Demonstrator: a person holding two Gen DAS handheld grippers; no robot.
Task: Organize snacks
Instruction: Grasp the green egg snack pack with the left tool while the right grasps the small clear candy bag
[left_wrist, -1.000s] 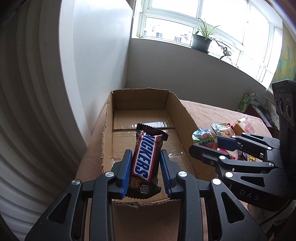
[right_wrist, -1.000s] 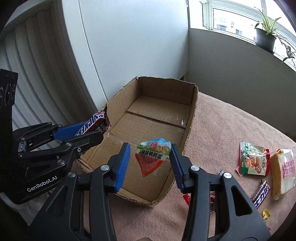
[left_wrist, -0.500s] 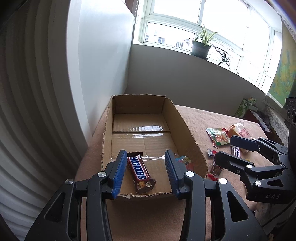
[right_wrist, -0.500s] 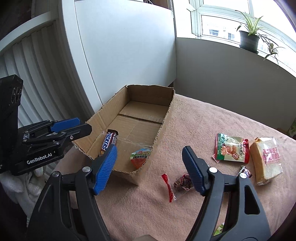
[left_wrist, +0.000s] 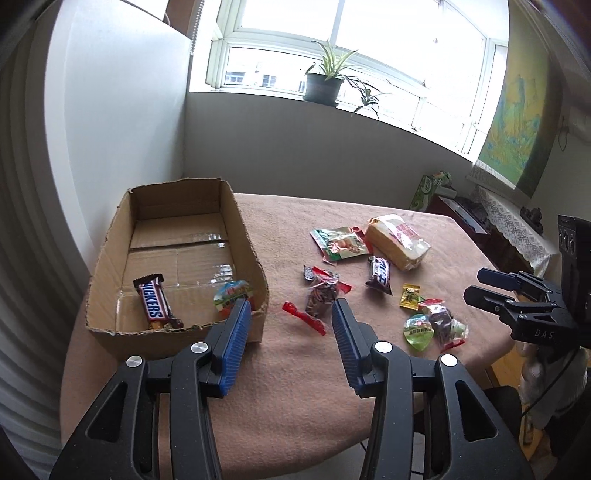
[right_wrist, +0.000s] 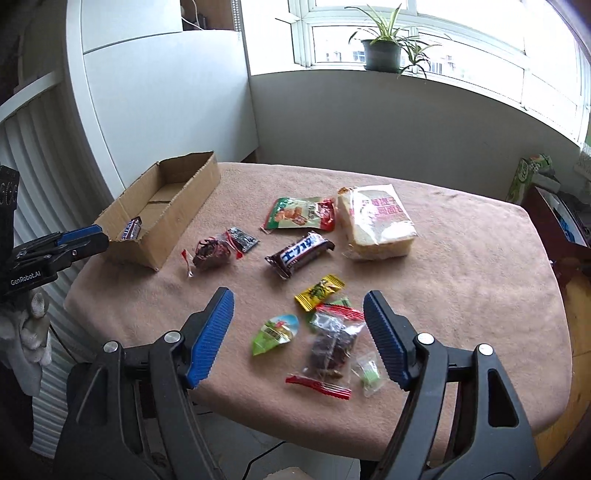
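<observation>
An open cardboard box (left_wrist: 243, 236) (right_wrist: 177, 206) stands at the table's left. A Snickers bar (left_wrist: 157, 301) (right_wrist: 132, 228) and a small egg packet (left_wrist: 232, 293) lie inside it. Several snacks lie loose on the brown cloth: a bread pack (right_wrist: 376, 219), a green-red packet (right_wrist: 301, 213), a dark chocolate bar (right_wrist: 299, 253), a yellow candy (right_wrist: 319, 290), a green packet (right_wrist: 275, 332) and a clear dark-fruit pack (right_wrist: 332, 345). My left gripper (left_wrist: 290, 338) is open and empty, in front of the box's near right corner. My right gripper (right_wrist: 299, 326) is open and empty above the nearest snacks.
The table (right_wrist: 480, 258) has a brown cloth; its near edge is close below both grippers. A white cabinet (right_wrist: 162, 92) and a radiator stand left of the box. A potted plant (right_wrist: 382, 51) sits on the windowsill. A dark side table (left_wrist: 465, 221) stands at the right.
Both grippers let go of their snacks into the box, opened, and pulled back up and to the right. The Snickers bar and the egg packet now lie in the box.
</observation>
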